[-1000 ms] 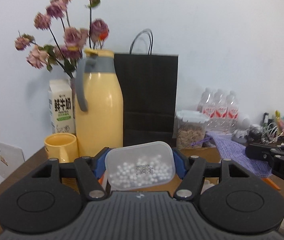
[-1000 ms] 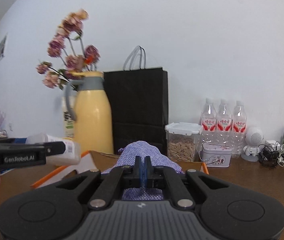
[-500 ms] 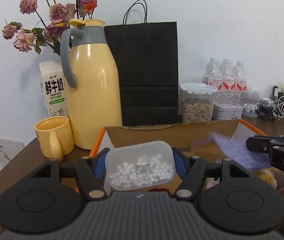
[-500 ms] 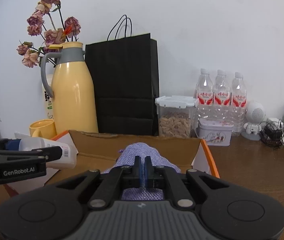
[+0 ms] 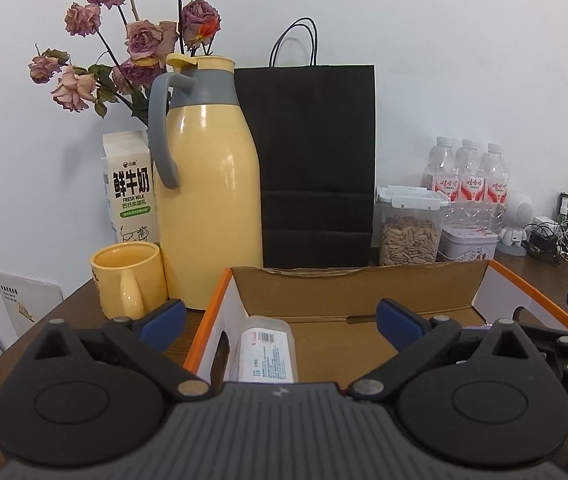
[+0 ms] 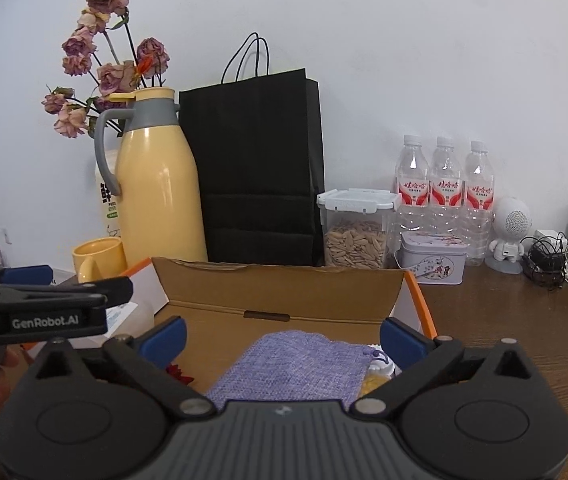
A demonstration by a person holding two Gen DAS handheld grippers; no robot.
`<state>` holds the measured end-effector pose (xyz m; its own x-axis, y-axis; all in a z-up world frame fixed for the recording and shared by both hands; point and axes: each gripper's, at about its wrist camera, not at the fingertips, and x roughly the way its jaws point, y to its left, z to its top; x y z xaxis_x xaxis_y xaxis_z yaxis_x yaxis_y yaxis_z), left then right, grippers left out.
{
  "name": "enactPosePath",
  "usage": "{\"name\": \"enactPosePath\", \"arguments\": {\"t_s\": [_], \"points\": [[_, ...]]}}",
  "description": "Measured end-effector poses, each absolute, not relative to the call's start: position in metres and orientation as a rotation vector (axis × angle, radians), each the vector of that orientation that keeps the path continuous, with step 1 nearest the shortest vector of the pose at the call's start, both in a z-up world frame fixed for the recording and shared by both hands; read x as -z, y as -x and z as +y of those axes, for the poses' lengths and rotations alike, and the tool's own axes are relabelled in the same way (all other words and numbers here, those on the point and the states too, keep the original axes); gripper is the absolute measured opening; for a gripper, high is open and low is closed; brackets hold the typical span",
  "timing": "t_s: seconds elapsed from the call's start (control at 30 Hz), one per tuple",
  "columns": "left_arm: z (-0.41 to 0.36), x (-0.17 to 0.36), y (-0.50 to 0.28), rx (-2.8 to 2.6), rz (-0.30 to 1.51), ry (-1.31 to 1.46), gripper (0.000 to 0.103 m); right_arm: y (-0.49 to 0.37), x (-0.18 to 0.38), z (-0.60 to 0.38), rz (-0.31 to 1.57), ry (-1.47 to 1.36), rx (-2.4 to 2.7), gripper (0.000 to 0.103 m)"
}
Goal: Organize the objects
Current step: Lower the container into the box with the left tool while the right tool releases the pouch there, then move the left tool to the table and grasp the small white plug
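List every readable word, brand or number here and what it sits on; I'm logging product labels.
"鲜牛奶 FRESH MILK": milk carton.
"GenRobot.AI": side of the left tongs.
Too small or blurred: red water bottle labels, barcode label on the plastic container in the cardboard box, leaflet.

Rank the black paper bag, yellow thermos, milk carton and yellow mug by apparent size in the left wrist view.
1. black paper bag
2. yellow thermos
3. milk carton and yellow mug: alike; the mug is nearer and the thermos partly hides the carton, so unranked.
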<state>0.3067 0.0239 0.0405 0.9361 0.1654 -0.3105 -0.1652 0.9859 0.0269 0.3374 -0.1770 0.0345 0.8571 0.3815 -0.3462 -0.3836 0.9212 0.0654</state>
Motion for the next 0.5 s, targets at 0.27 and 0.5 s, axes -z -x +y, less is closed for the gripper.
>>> {"name": "enactPosePath", "arguments": {"t_s": [0.27,0.5], "points": [[0.021,-0.061,-0.286,-0.169,0.272,0.000,0.103,-0.319,-0.054,-0.182,0.326,0.005,-0.405,0.103],[0.016,-0.088,-0.247,-0.145,0.238,-0.017,0.103,-0.285,-0.078,-0.189,0.275,0.025,-0.422,0.103]]}}
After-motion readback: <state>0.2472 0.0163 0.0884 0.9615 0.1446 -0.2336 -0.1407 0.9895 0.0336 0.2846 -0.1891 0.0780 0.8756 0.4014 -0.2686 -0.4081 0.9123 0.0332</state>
